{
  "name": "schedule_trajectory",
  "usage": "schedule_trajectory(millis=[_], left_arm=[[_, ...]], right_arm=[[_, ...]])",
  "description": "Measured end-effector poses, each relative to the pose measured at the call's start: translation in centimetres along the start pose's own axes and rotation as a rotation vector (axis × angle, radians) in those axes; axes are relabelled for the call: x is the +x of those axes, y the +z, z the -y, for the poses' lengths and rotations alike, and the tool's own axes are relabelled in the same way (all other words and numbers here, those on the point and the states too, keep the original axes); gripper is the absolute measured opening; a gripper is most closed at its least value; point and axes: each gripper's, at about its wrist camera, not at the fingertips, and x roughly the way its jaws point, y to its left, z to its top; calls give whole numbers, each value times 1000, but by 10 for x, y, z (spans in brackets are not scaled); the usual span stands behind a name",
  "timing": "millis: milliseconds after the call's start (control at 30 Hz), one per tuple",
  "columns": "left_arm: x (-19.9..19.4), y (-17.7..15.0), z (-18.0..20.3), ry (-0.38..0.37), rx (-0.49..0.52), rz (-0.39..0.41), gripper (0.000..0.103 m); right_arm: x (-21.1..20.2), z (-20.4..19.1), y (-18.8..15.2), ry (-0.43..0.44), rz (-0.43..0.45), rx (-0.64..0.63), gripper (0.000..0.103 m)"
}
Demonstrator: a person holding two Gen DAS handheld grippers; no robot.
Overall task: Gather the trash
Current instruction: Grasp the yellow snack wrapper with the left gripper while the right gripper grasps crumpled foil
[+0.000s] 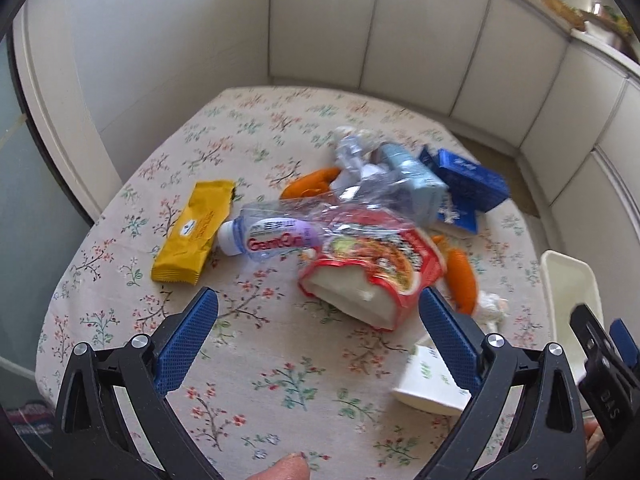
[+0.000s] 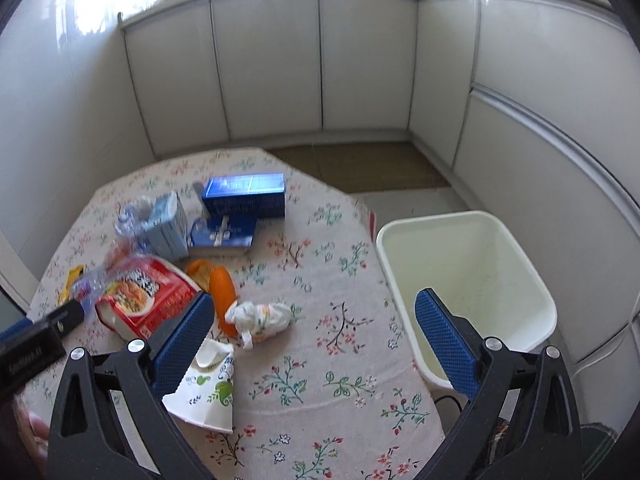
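Trash lies on a floral tablecloth [image 1: 280, 380]: a yellow snack wrapper [image 1: 192, 232], a crushed clear bottle [image 1: 276, 234], a red noodle cup [image 1: 372, 272], orange peels [image 1: 462, 280], a pale blue carton [image 1: 416, 184], blue boxes [image 2: 244, 196], a crumpled tissue [image 2: 262, 318] and a flattened paper cup [image 2: 208, 384]. My left gripper [image 1: 318, 306] is open just in front of the noodle cup, nothing between its fingers. Open and empty too, my right gripper [image 2: 314, 310] hangs over the table's right part, near the tissue and the white bin [image 2: 468, 280].
The white bin stands on the floor against the table's right edge, with nothing visible inside. White cabinet doors [image 2: 360, 60] wrap around the back and right. A brown mat [image 2: 360, 168] lies on the floor beyond the table. A person's fingertip [image 1: 284, 468] shows at the bottom.
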Motion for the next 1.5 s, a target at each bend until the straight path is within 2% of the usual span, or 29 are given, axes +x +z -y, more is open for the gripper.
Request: schedule_trajectory(millis=[100,300,400,533,633,767,933,1000,1067,1100,1267,1333,1400,1433,1467,1500], left_arm=[[18,18,-18,17,-36,-45,96],[50,56,-49,73,-8,-143,96],[70,70,-72,114,-27,-188,96],[95,73,-94,89,-99,-239,96],[107,75,-107,46,-167,-239,97],[120,80,-121,45,-238,-237,96],[141,75,-137,23,-326,-340,96],[143,70,-139,23,-335,-390,96],[142,69,-139,46,-325,-399,95],[142,69,-138,54,-320,-400,93],[132,74,-131,89,-245,-371,65],[129,76,-125,92,-213,-362,59],[124,79,-121,77,-198,-340,42],[120,80,-121,63,-207,-331,30],[117,83,-123,30,-235,-321,22],[113,86,-126,7,-259,-310,20]], right_arm=[[12,2,2,35,-57,-2,97],[27,5,1,74,-106,4,97],[35,5,-1,91,-130,11,97],[44,10,-4,114,-161,34,97],[52,12,-6,119,-186,52,97],[58,14,-9,108,-209,57,97],[59,8,-10,102,-204,27,97],[59,0,-10,106,-197,-5,97],[57,-7,-9,109,-186,-41,97],[56,-10,-9,110,-181,-53,97],[51,-33,3,144,-168,-105,97],[49,-44,15,159,-155,-127,97],[45,-59,36,176,-129,-151,97],[44,-65,44,181,-118,-157,97],[42,-74,55,188,-104,-164,97],[41,-83,64,194,-93,-171,97]])
